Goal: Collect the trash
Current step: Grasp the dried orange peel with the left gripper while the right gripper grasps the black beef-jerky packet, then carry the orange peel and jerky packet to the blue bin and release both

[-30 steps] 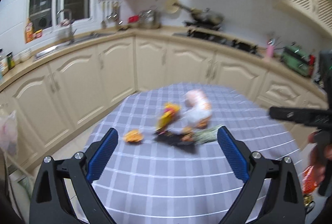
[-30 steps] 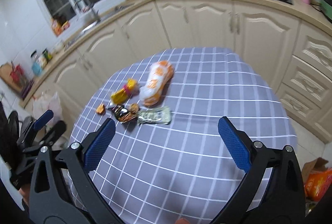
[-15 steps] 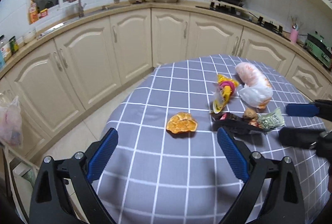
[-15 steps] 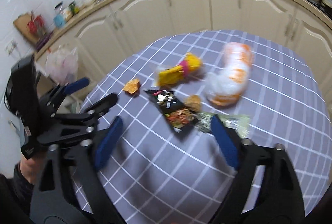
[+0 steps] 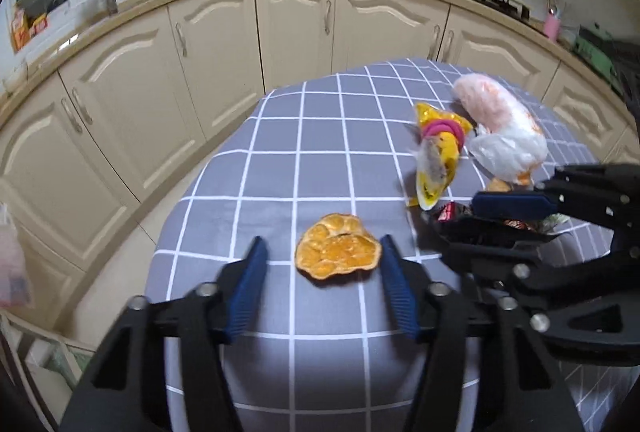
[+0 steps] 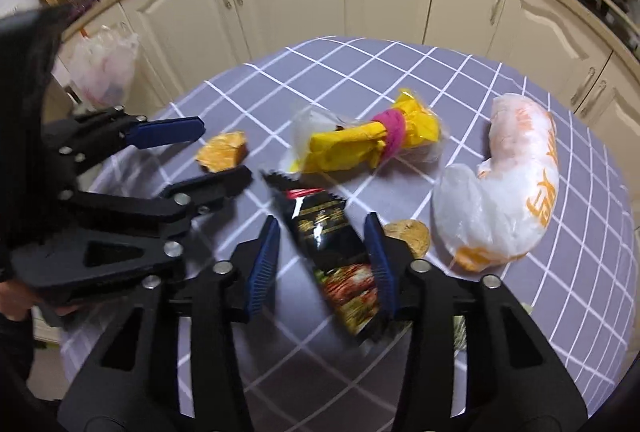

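Left wrist view: vs the earlier frames the left gripper has dropped close to the table and its jaws have just been closing; the blue ribbed pads now sit either side of the orange peel, right pad about at its rim, left pad w/ a gap, so not clamped, jaws apart. Peel is a flat, wrinkled, dull orange disc near the table's left edge. Cloth is grey w/ white grid, smooth. Right gripper has come in from the right, low over the black wrapper. Behind it, toward the far edge: crinkly yellow wrapper bound by a pink band, and a puffy white and orange plastic bag. Right wrist view: right gripper was high a sec ago, now down at the cloth, jaws just been closing w/ the black wrapper between them; right pad seems to touch its edge, left pad clear, no squeeze seen. Wrapper is glossy foil, long, zigzag cut end. Small round tan scrap just beside the right pad. Yellow wrapper and white bag lie further in, mid-table. Left gripper at the left edge, straddling the peel
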`<state>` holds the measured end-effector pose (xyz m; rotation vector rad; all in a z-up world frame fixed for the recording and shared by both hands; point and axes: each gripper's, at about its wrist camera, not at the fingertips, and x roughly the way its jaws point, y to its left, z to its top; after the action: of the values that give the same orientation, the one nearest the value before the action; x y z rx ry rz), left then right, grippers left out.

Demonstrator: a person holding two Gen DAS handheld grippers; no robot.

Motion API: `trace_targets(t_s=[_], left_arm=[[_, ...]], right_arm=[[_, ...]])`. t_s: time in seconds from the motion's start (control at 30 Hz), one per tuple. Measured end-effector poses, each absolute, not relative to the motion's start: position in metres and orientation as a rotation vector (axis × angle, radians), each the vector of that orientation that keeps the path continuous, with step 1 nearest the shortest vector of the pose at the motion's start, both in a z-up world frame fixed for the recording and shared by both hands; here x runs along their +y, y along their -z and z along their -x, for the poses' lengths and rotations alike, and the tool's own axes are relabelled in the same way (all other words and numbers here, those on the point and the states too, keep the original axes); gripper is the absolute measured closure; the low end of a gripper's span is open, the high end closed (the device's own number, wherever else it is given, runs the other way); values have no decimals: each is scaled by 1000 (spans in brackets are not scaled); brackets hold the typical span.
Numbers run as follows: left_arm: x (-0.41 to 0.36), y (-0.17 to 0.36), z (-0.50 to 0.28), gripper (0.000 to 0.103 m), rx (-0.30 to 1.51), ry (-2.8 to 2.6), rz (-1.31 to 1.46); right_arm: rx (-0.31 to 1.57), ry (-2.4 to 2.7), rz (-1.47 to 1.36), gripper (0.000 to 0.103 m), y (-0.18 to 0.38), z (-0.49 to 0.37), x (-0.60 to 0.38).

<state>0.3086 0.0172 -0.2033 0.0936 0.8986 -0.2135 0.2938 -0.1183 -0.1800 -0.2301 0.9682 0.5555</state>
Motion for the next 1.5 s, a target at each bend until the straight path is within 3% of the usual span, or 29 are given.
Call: trace_targets(t_s=[0.13, 0.2, 0.5, 0.73, 1.1, 1.3, 1.5], left_arm=[[17, 202, -307, 65, 896, 223, -72], [20, 201, -303, 65, 896, 232, -47], [30, 191, -265, 65, 896, 282, 47], [-13, 146, -215, 65, 780, 363, 28], [-163, 80, -152, 65, 624, 595, -44], [-269, 69, -116, 65, 604, 840, -138], [-379, 98, -72, 65, 689, 1100, -227]], right_arm=[[973, -537, 222, 75, 178, -290, -123], [989, -548, 173, 77, 176, -286, -131], [951, -585, -122, 77, 147, -231, -185], [865, -534, -199, 77, 121, -187, -247], [640, -221, -357, 77, 61, -92, -438], [579, 72, -485, 77, 64, -12, -548], [607, 338, -600, 77, 101, 66, -627]])
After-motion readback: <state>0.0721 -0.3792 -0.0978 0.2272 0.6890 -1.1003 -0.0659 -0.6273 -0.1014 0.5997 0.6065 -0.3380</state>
